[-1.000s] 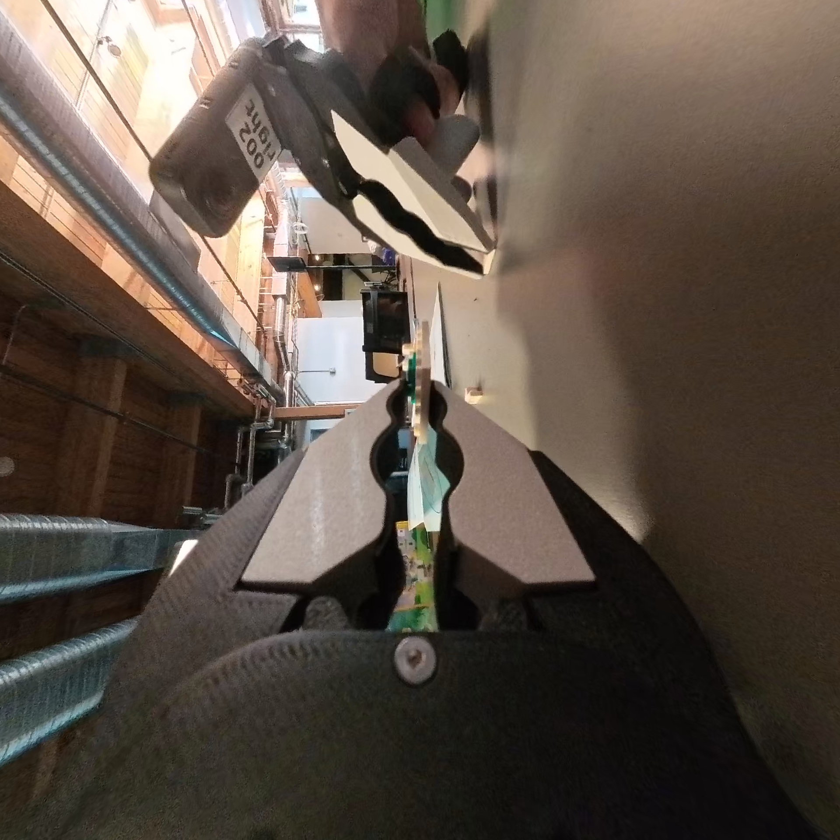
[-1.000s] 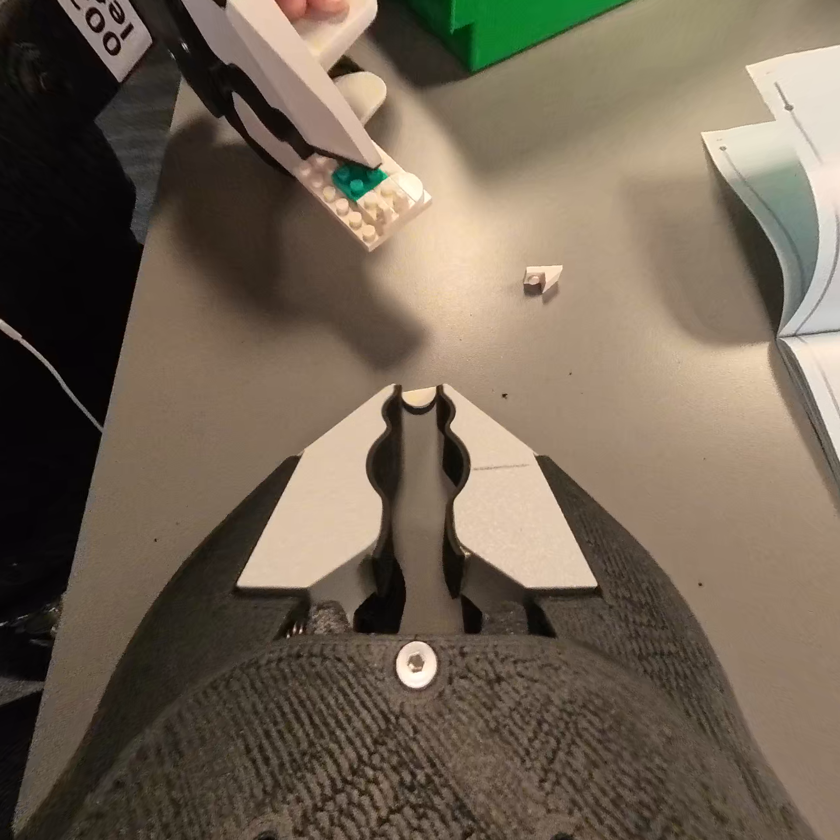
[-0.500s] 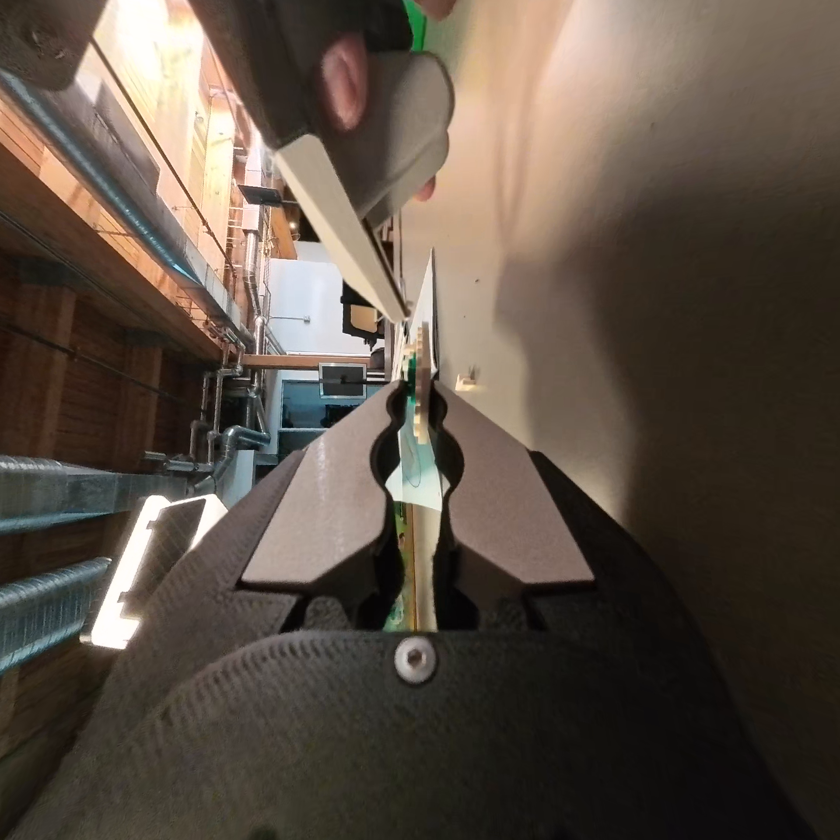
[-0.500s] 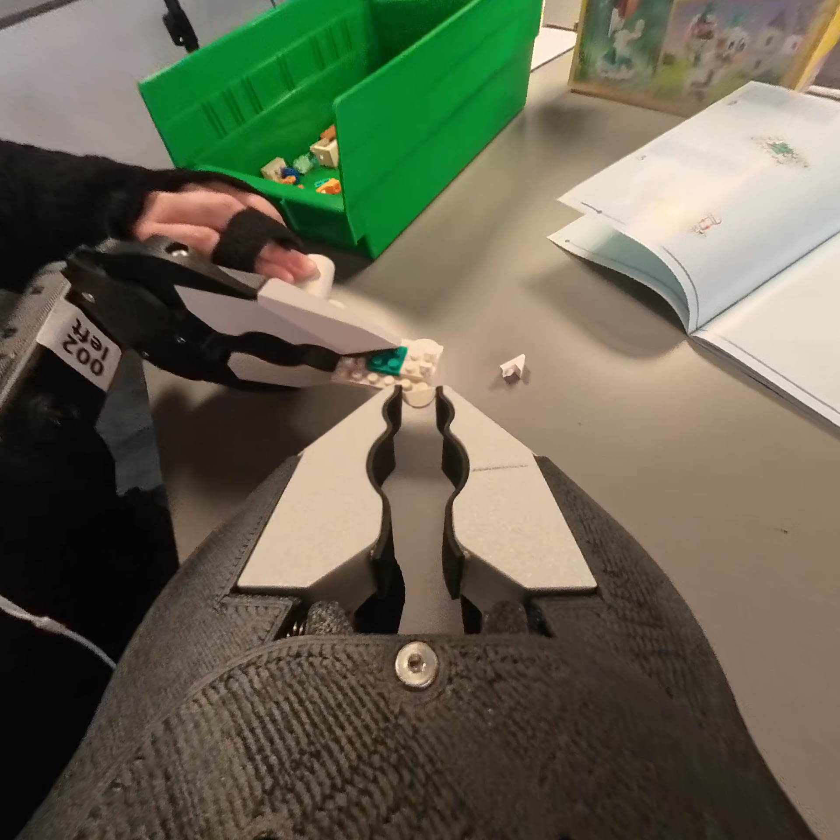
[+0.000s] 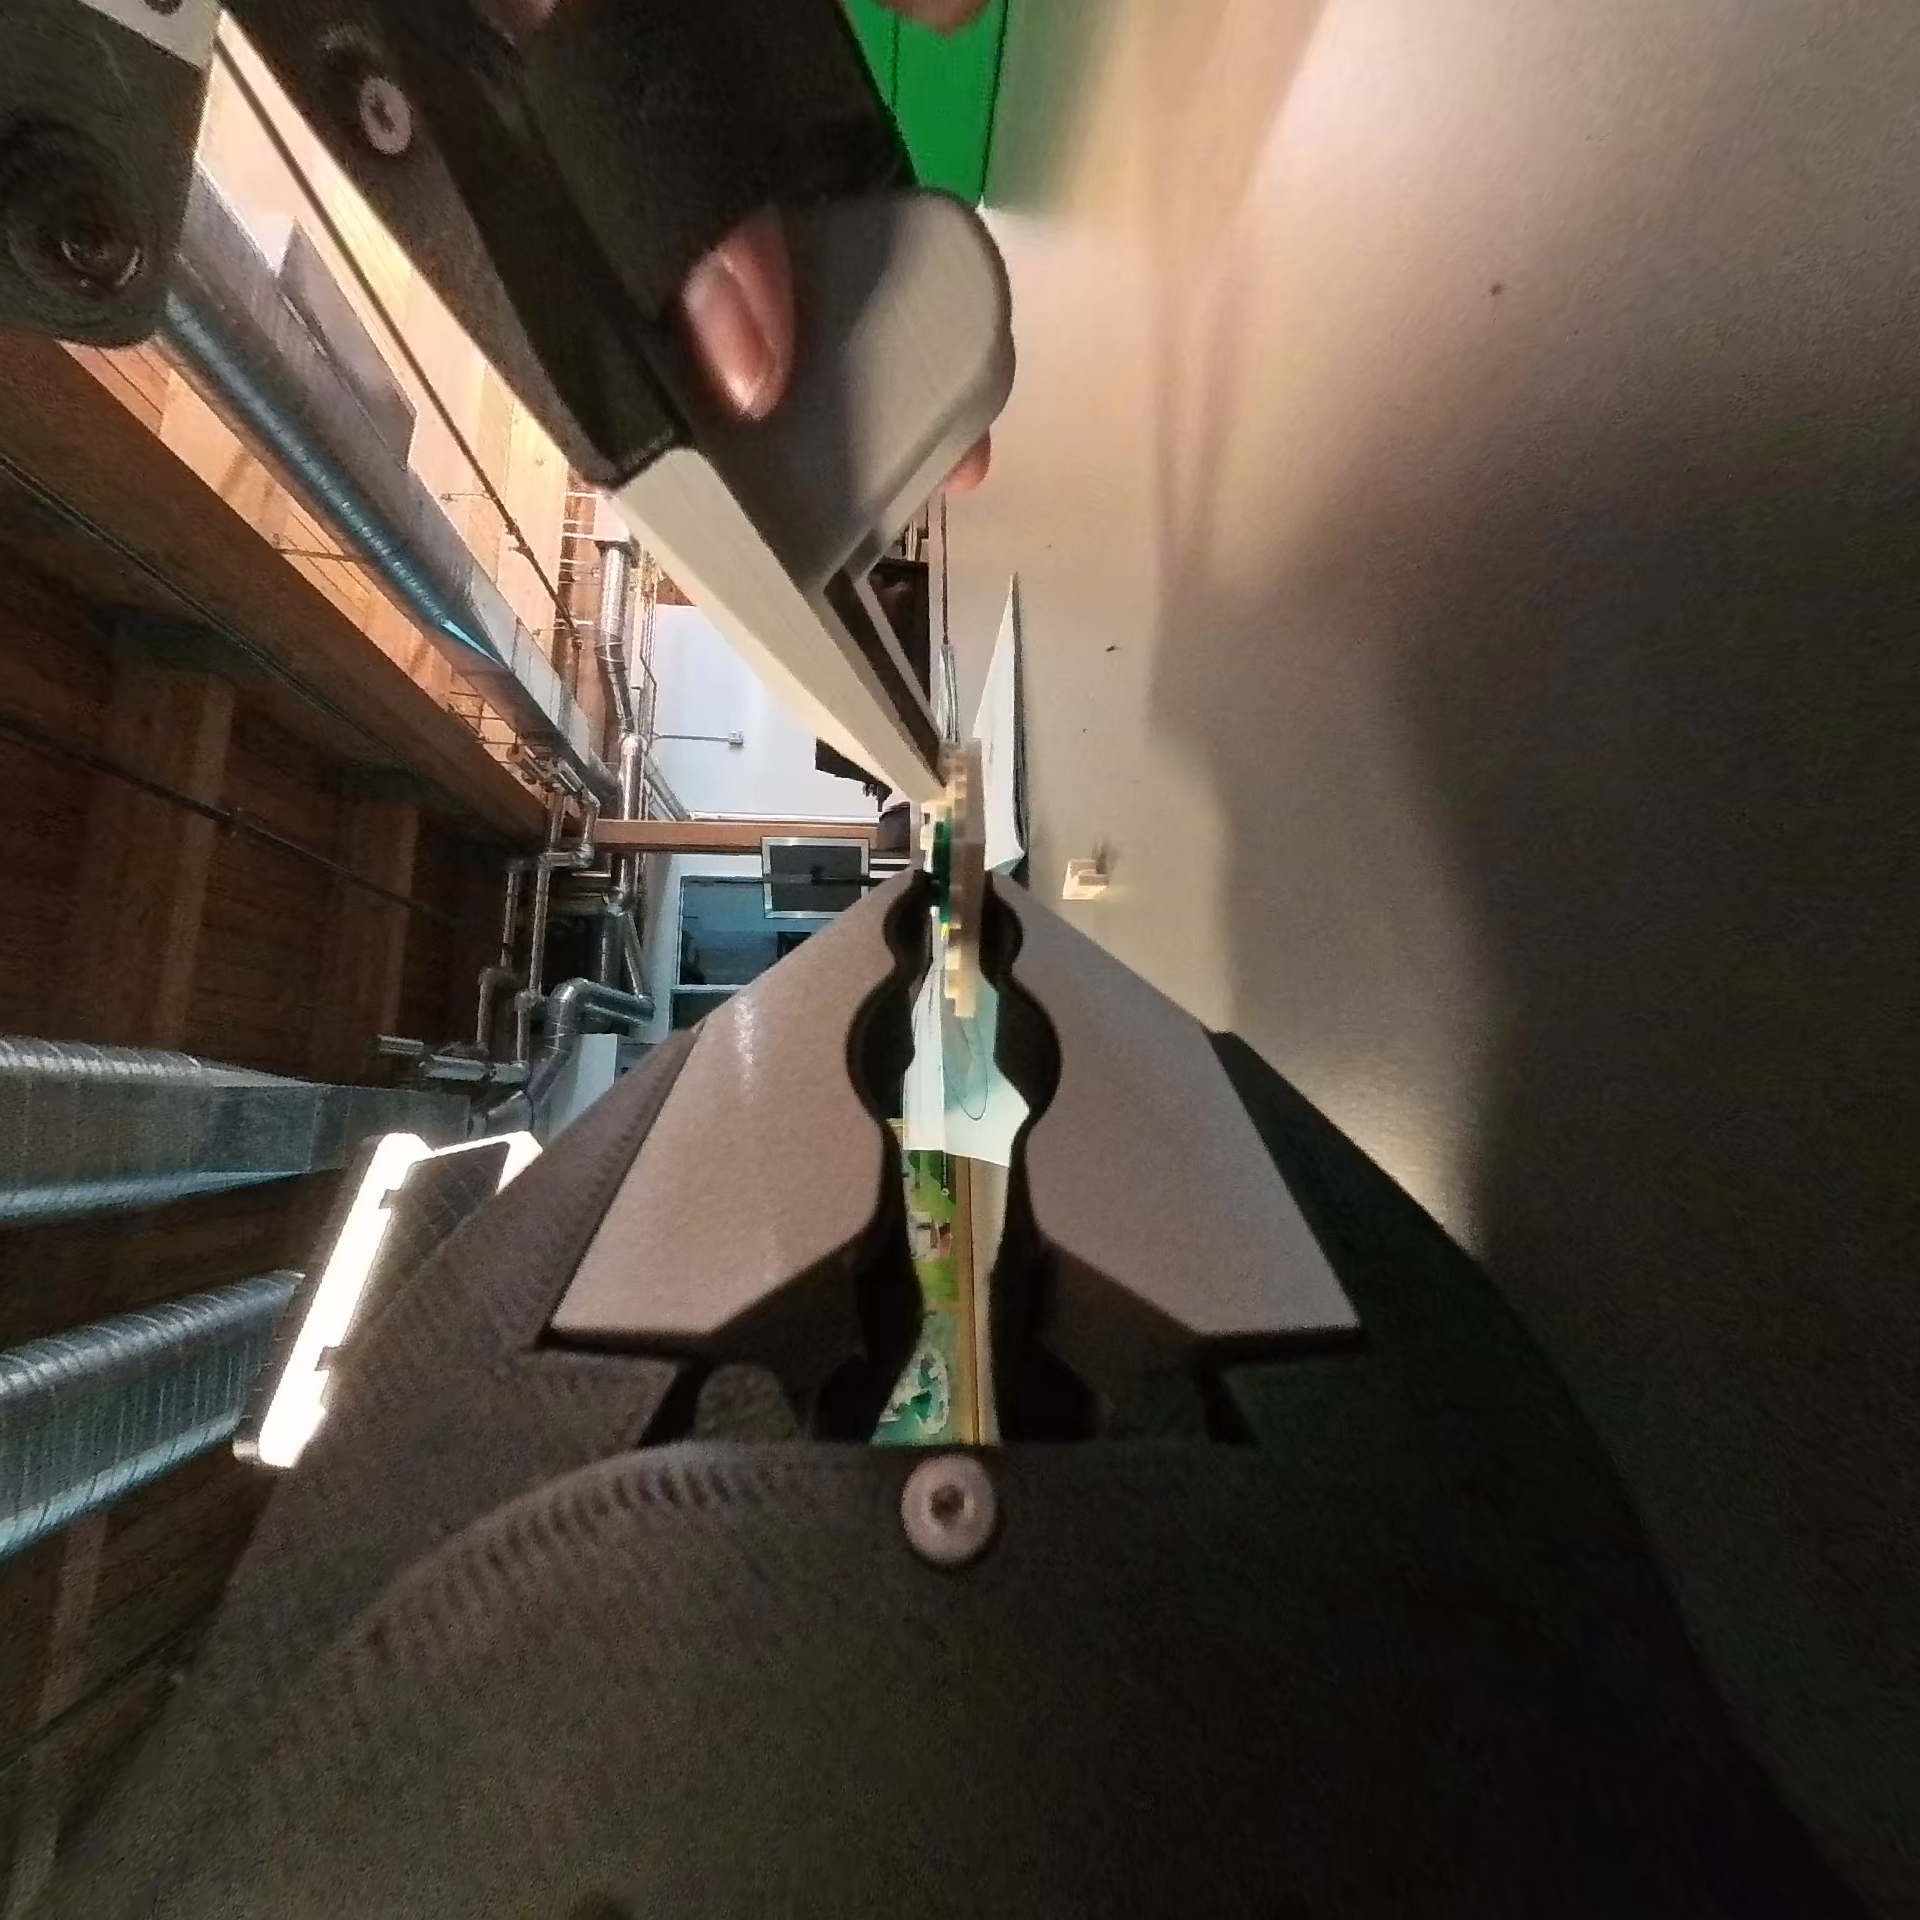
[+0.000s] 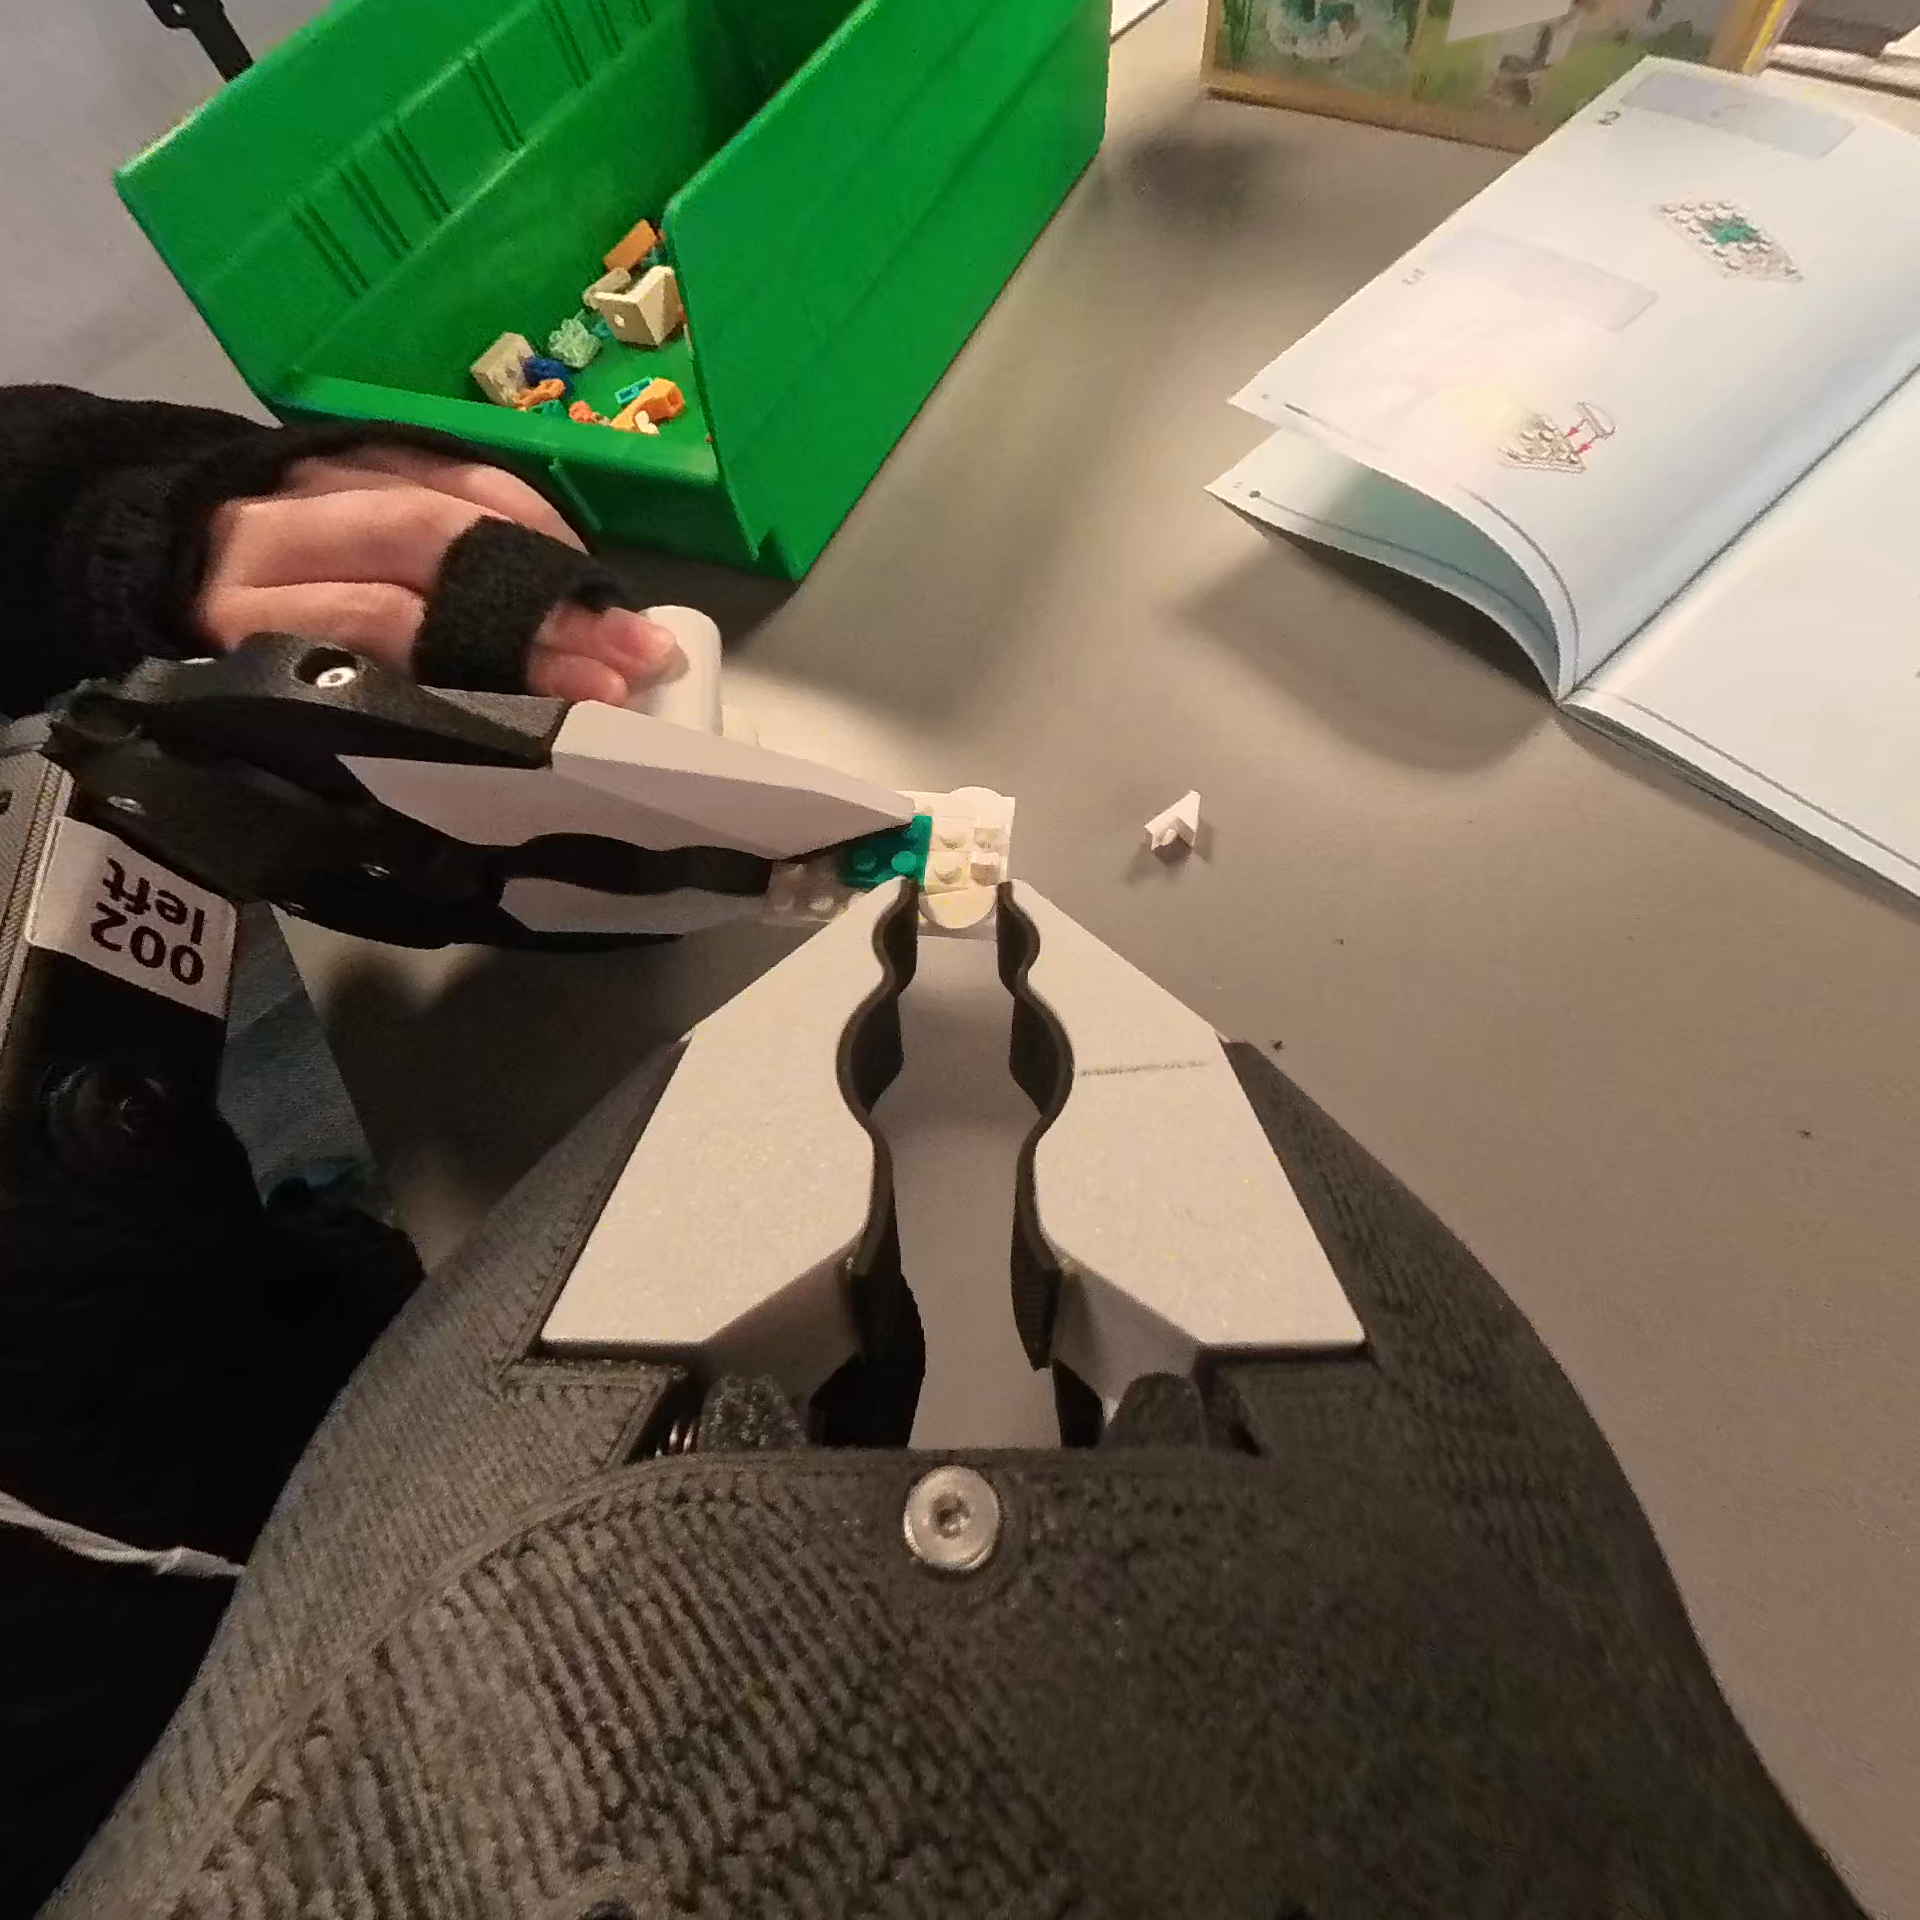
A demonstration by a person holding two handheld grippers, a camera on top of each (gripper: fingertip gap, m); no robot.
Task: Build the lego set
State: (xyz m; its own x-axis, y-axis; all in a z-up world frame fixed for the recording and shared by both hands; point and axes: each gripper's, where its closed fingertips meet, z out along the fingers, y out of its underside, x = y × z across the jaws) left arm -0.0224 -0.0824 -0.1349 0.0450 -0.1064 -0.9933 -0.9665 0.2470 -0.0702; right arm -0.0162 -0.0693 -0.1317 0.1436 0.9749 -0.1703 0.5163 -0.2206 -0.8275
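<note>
My left gripper [image 5: 958, 888] is shut on a white lego plate [image 5: 966, 935], seen edge-on, with a teal piece on it. In the right wrist view the left gripper [image 6: 883, 847] comes in from the left and holds this plate [image 6: 971, 842] with the teal piece [image 6: 883, 862] just above the grey table. My right gripper [image 6: 956, 904] is shut on a small round white piece [image 6: 951, 909] and presses it against the plate's near edge. In the left wrist view the right gripper [image 5: 925, 779] reaches down from the upper left to the plate.
A small loose white piece [image 6: 1174, 831] lies on the table right of the plate. A green bin [image 6: 883, 260] with several loose bricks stands behind. An open instruction booklet [image 6: 1662, 416] lies at the right and a picture box [image 6: 1455, 62] stands at the back.
My right gripper has swung up from the table with the round piece and closed in on the plate. The left gripper has lowered and levelled the plate to meet it.
</note>
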